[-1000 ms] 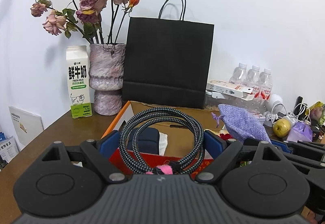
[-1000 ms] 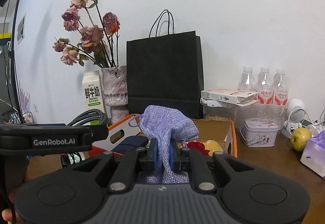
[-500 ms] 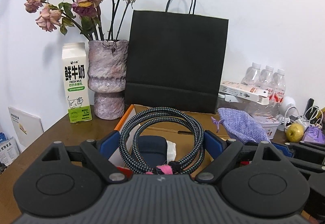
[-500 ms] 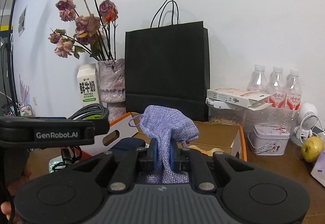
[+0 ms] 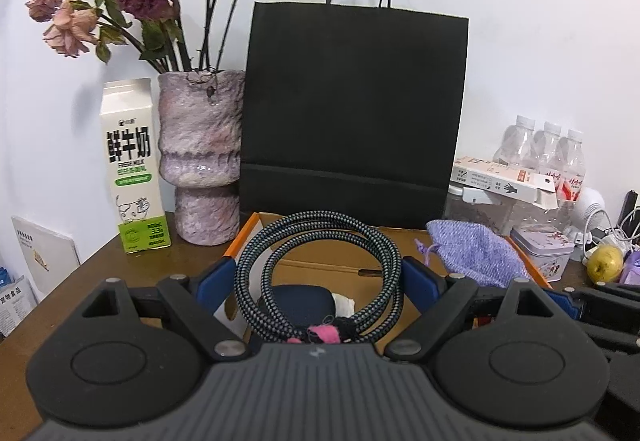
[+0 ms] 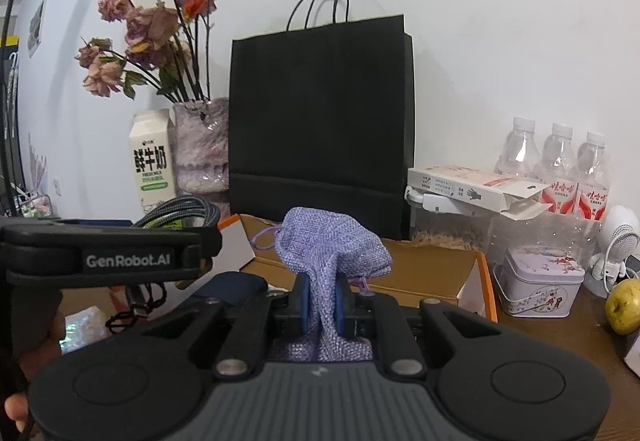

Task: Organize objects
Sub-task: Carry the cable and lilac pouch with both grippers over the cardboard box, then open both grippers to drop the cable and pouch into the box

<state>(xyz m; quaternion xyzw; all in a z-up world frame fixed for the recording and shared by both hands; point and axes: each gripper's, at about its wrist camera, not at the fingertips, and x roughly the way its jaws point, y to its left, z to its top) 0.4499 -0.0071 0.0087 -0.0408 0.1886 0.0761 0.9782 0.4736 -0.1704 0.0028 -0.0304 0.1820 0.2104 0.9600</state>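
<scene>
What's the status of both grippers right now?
Left gripper holds coiled braided cable. Right gripper clamps purple woven pouch. Both above open cardboard box. Nothing blocking.

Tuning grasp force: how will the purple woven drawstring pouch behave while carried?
Probably floppy: the purple woven drawstring pouch bunches and droops over the right tool, pinched thin between its blue pads. Likely light, holding its shape above the grip. The coarse weave should resist slipping.
</scene>
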